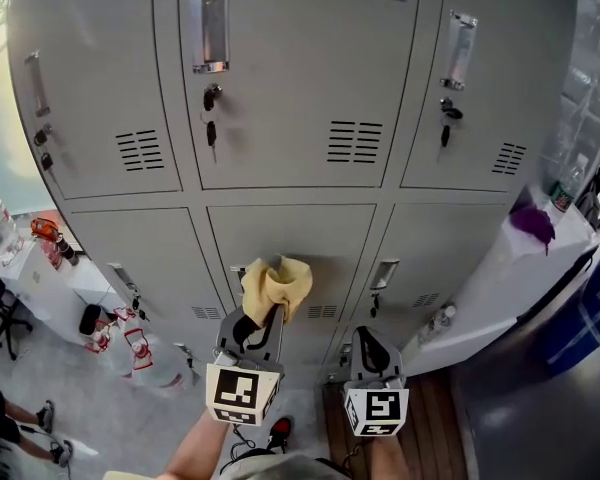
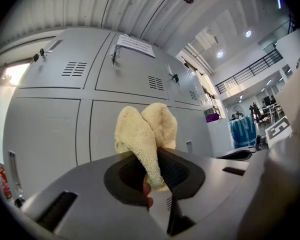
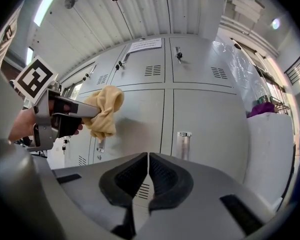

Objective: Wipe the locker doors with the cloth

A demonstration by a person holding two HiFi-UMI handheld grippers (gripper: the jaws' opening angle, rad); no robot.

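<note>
Head view: the left gripper [image 1: 264, 318] holds a yellow cloth [image 1: 277, 286] up in front of a lower locker door [image 1: 290, 233]. The right gripper [image 1: 371, 346] hangs just beside it. Left gripper view: its jaws are clamped on the cloth (two bunched lobes stick out). Right gripper view: jaws pressed together with nothing between them, and the cloth at upper left.

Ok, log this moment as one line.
left hand-held gripper: shut on cloth | right hand-held gripper: shut, empty | cloth: near lower middle locker door
</note>
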